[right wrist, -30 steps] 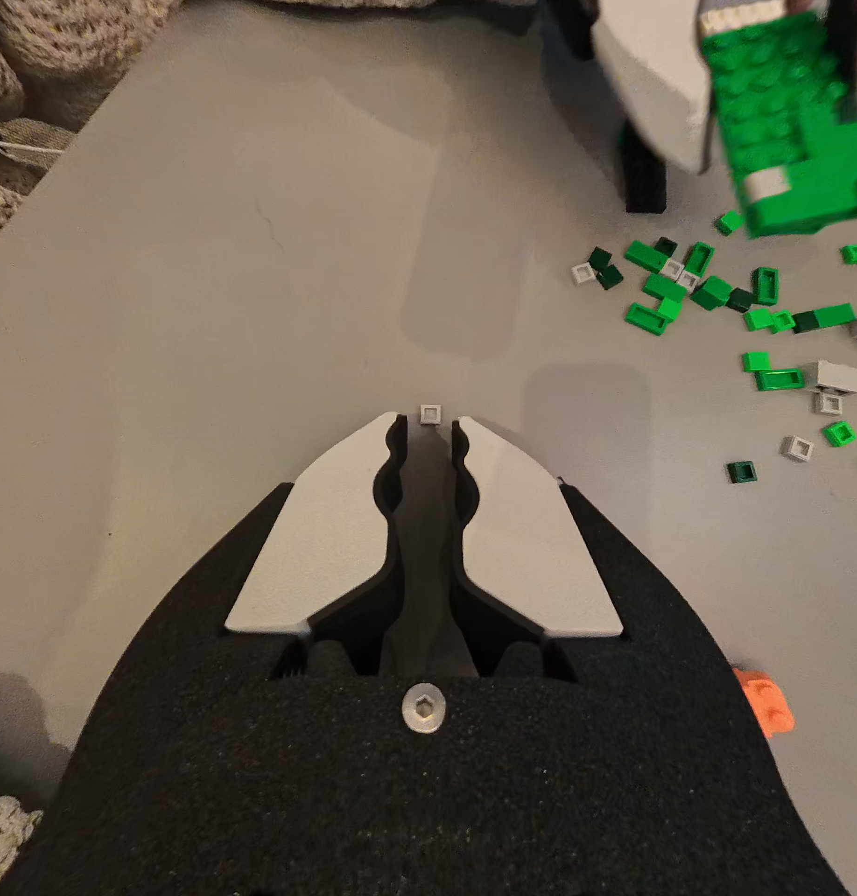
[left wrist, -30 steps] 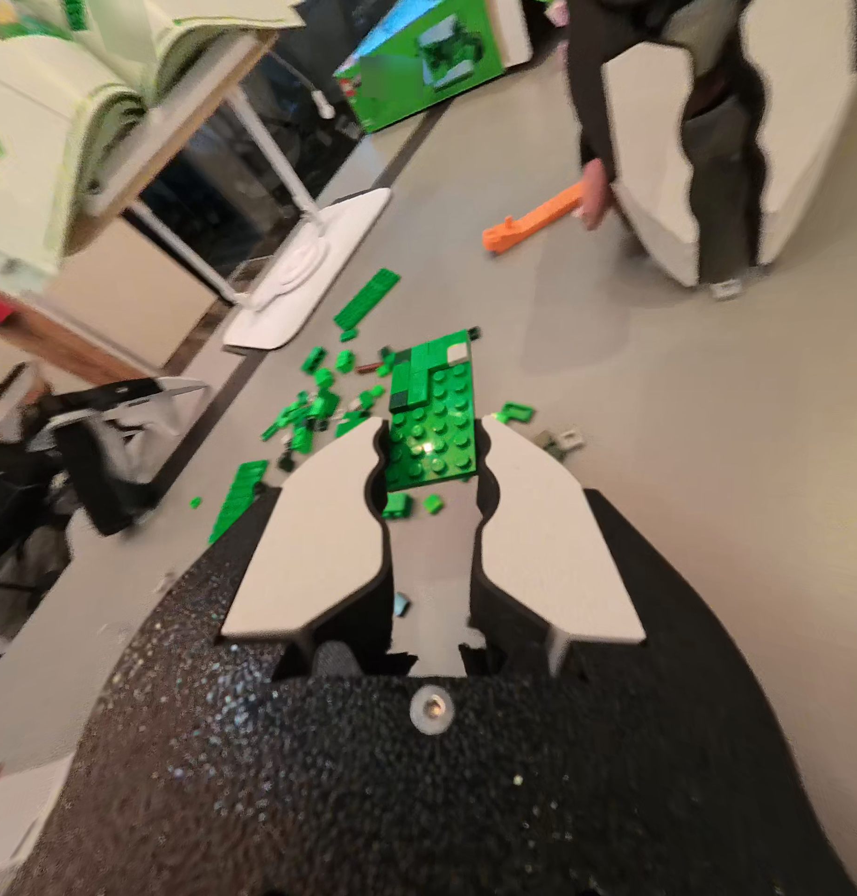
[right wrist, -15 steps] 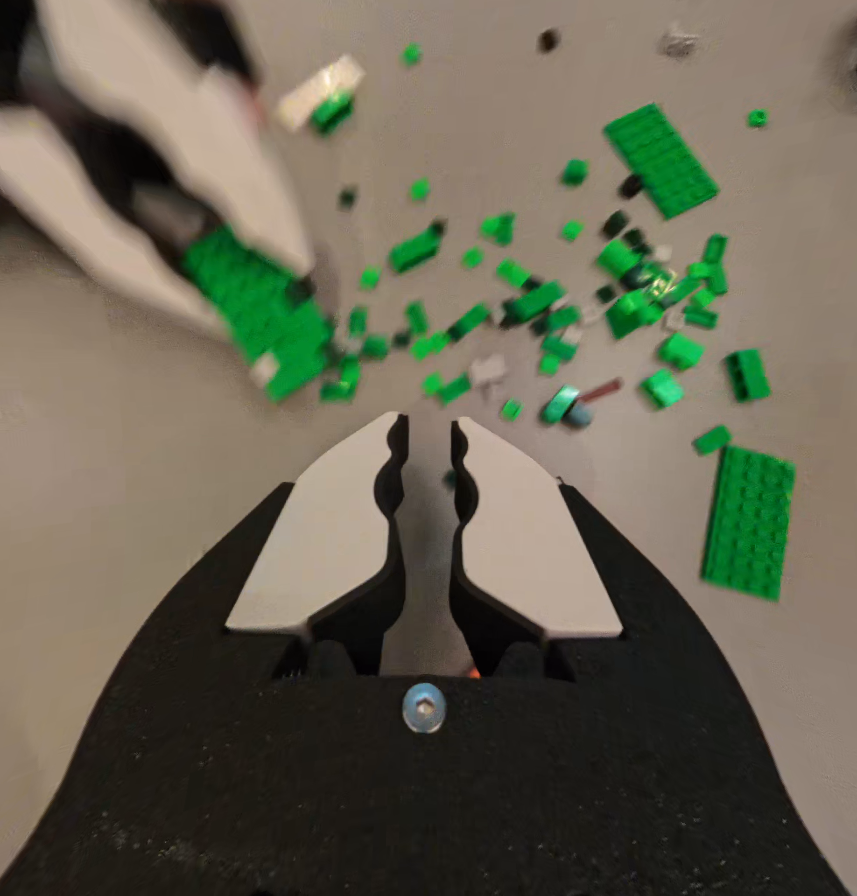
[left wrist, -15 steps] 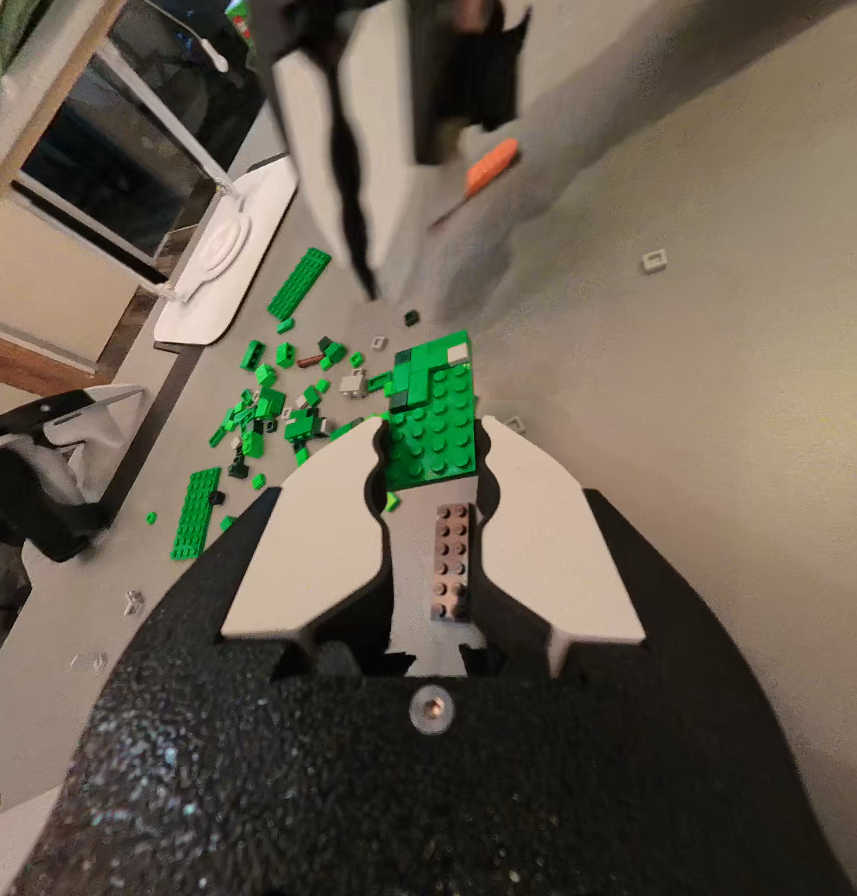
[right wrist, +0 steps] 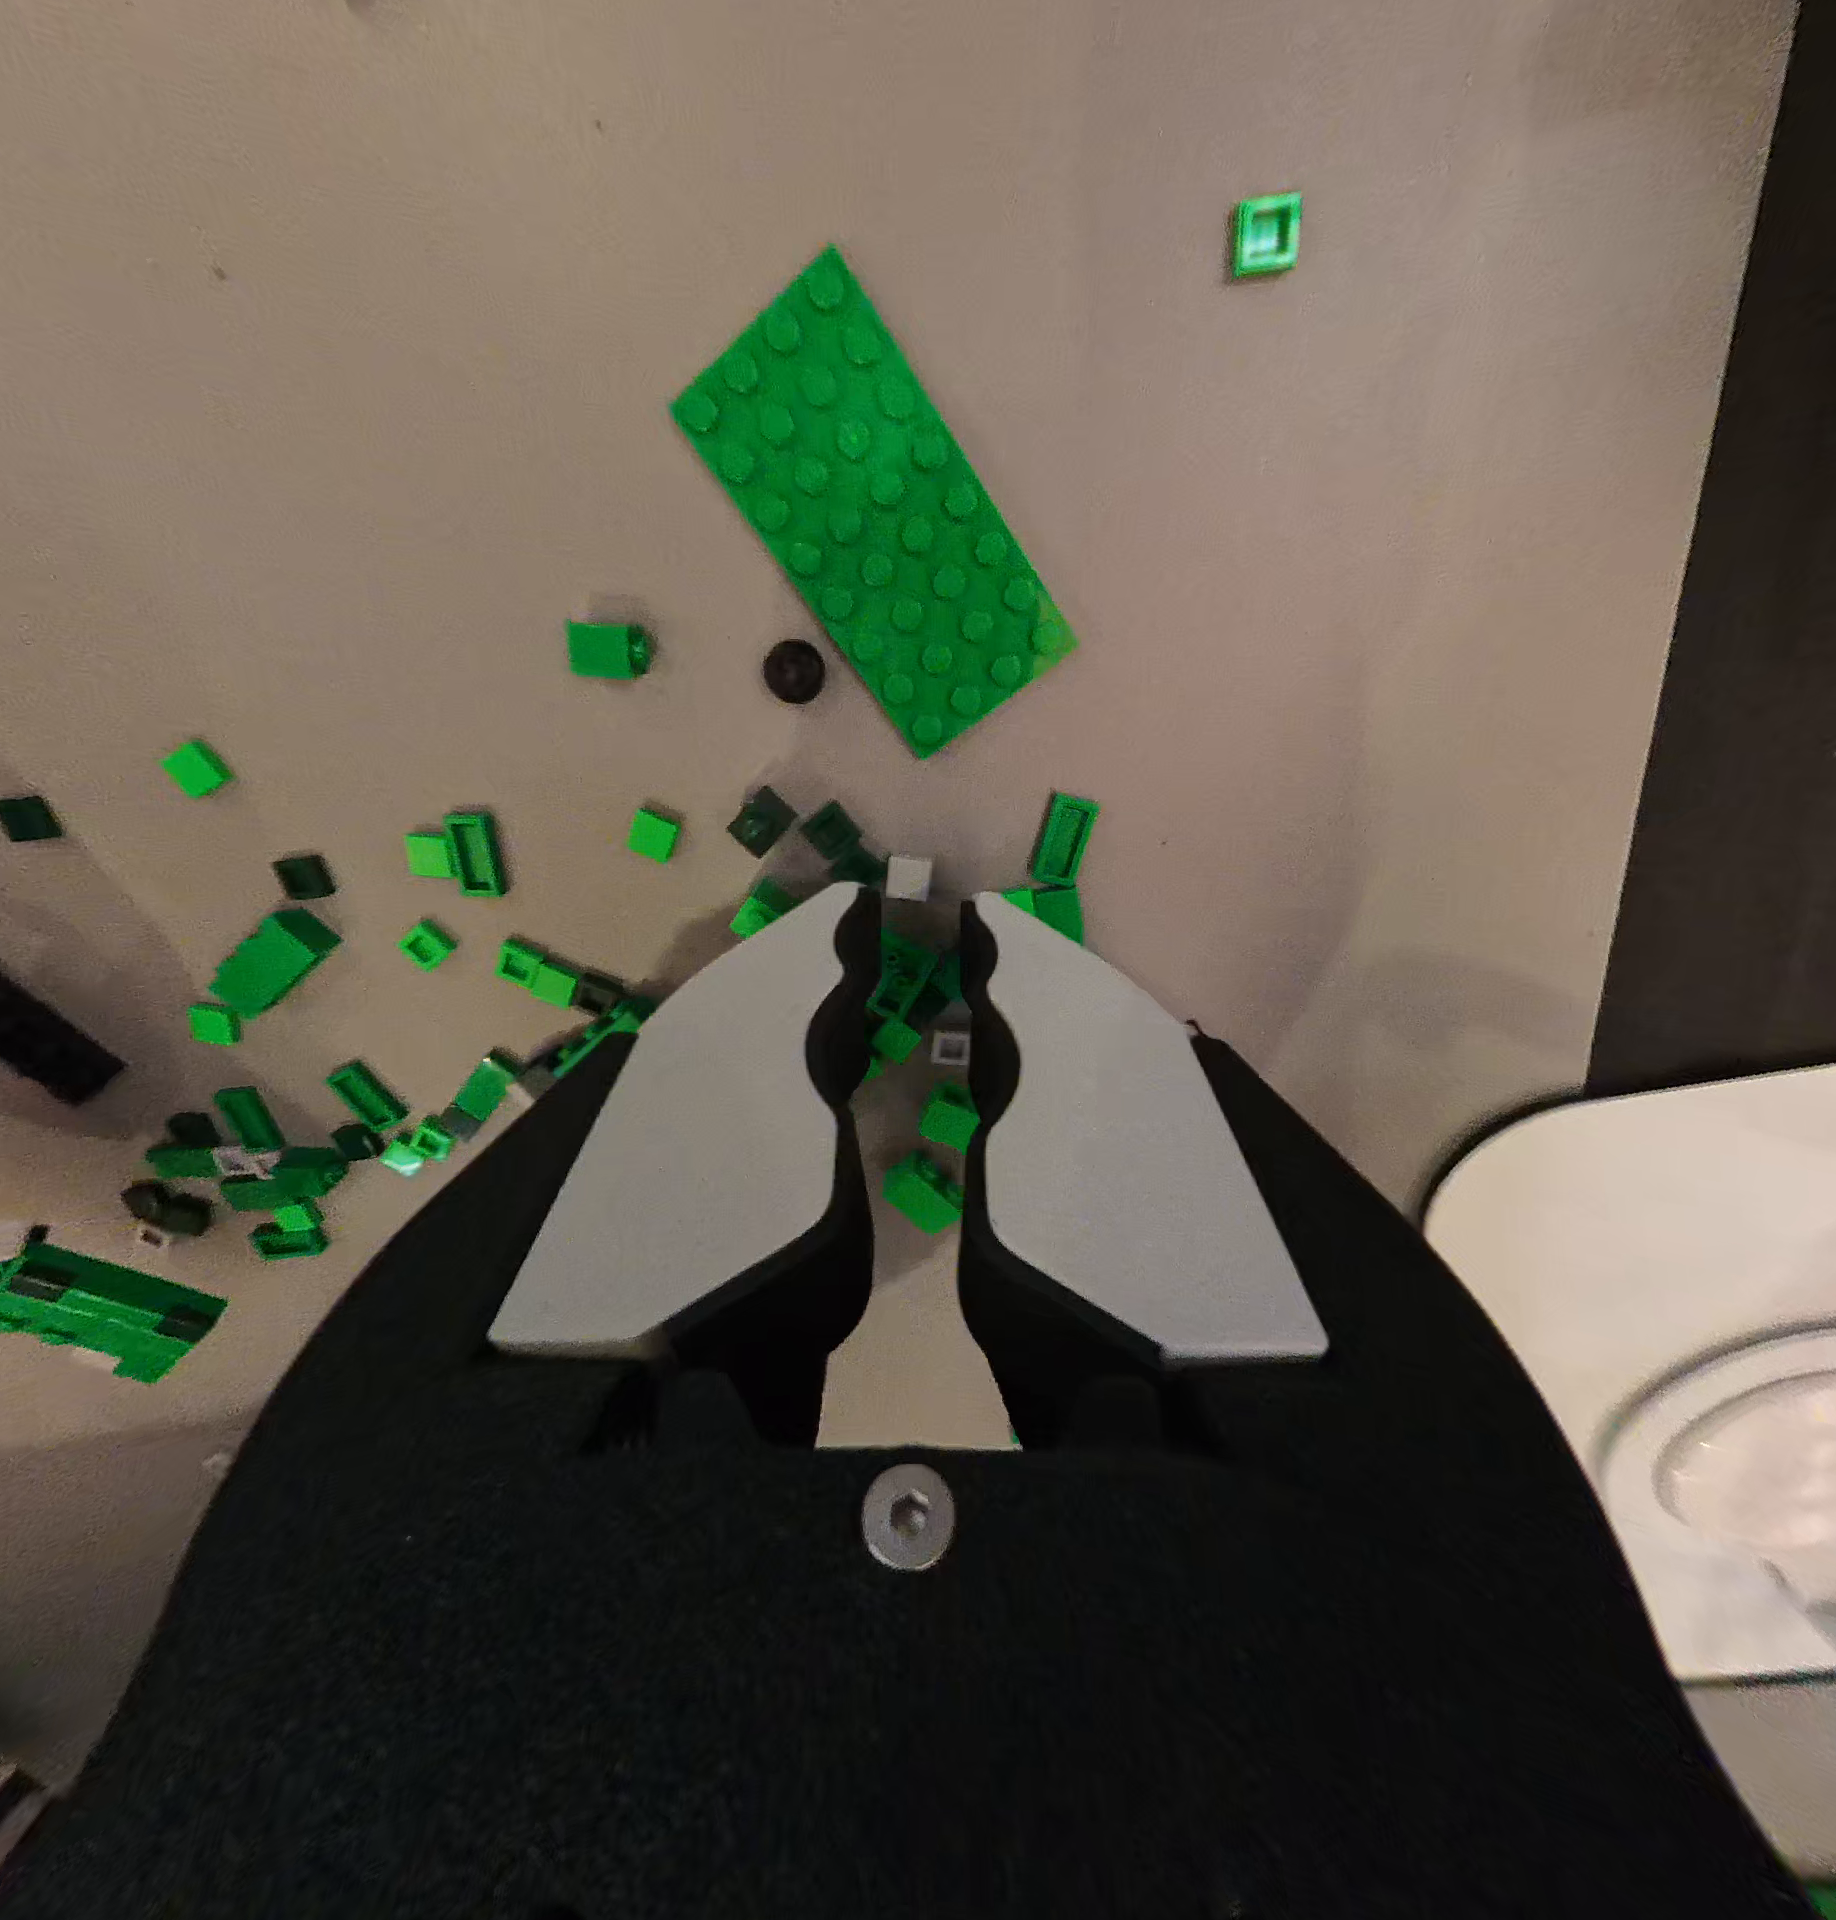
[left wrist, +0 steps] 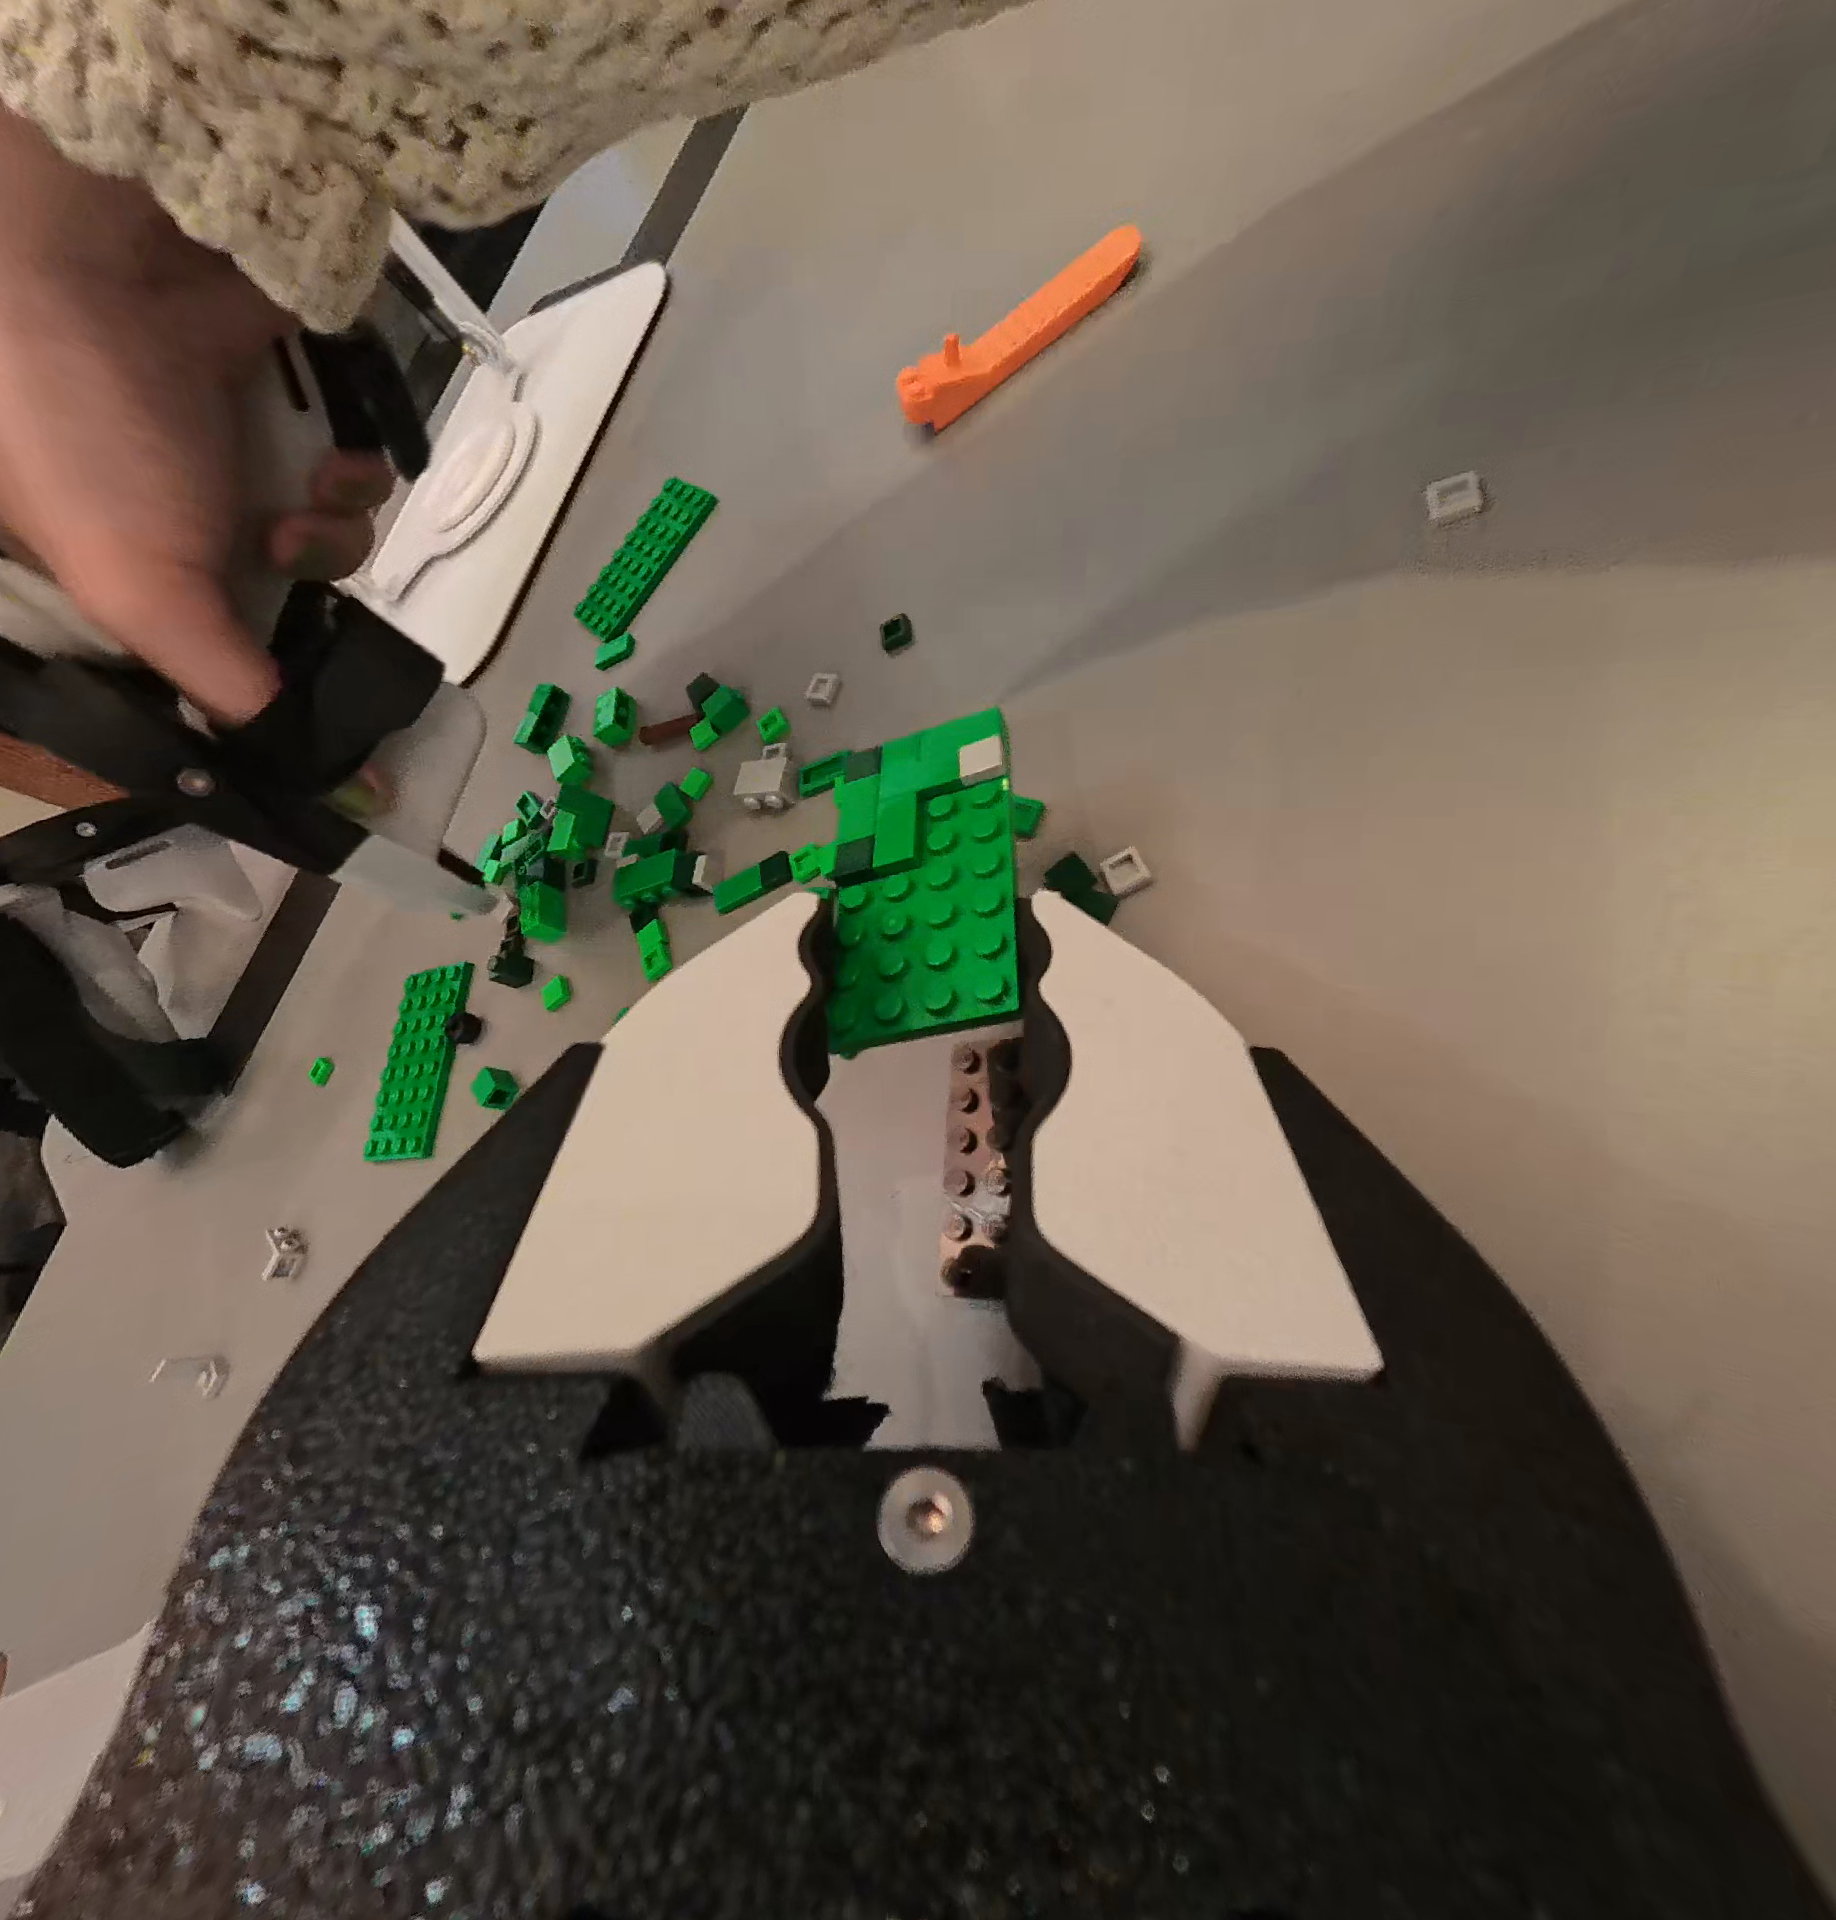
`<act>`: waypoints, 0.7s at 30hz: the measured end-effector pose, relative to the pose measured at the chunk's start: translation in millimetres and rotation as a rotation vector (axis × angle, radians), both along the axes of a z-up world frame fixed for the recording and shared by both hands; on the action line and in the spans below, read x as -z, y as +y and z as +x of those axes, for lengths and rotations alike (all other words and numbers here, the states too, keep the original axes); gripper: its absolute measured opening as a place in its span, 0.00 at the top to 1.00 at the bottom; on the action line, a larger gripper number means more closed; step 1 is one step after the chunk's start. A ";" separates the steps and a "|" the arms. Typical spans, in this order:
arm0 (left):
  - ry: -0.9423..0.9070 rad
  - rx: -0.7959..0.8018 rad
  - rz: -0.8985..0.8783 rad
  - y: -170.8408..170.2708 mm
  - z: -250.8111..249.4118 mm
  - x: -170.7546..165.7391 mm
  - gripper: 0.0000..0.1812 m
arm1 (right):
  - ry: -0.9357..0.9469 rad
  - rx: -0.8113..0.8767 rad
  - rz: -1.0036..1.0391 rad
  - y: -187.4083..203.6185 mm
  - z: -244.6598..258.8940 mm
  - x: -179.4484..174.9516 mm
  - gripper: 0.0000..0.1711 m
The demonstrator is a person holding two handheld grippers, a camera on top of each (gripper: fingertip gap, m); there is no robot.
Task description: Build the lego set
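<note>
Grey and matte, the surface (left wrist: pixel 1516 935) carries a scatter of green pieces (left wrist: pixel 623 852), two long plates (left wrist: pixel 420 1060), an orange separator tool (left wrist: pixel 1018 327) and a white lamp base (left wrist: pixel 519 457) at its far edge, beyond which the room goes dark.

A second ago the right gripper (right wrist: pixel 919 904) hovered over a lone grey tile on bare surface; now it has swung across to the pile, jaws a little apart and empty, tips just short of a small white piece (right wrist: pixel 907 876), with a wide green plate (right wrist: pixel 872 499) lying ahead. My guess is that it is hunting the next piece.

The left gripper (left wrist: pixel 929 909) keeps its jaws clamped on the part-built plate (left wrist: pixel 929 894), which is lifted and now tilts over a brown brick (left wrist: pixel 981 1164). A hand (left wrist: pixel 114 416) in a knitted sleeve (left wrist: pixel 426 94) drives the right tool there. Few tiles are on, so the build looks early.
</note>
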State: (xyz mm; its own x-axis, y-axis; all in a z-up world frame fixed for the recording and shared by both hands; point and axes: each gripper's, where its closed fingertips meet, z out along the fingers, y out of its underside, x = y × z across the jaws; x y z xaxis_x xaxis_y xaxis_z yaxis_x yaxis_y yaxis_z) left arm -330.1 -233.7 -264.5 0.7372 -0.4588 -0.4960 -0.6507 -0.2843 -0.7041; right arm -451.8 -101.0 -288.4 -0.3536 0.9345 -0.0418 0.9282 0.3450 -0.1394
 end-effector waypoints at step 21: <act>-0.018 0.012 -0.046 0.2 4.9 5.8 0.82 | 0.118 -0.152 0.044 -6.1 -1.3 -5.8 1.00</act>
State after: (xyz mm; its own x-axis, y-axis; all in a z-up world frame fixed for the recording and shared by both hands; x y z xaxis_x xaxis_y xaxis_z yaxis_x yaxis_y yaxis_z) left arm -325.3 -233.5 -270.3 0.7400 -0.4899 -0.4609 -0.6417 -0.3087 -0.7021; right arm -453.1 -107.1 -282.6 -0.4905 0.8701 0.0482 0.8432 0.4878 -0.2260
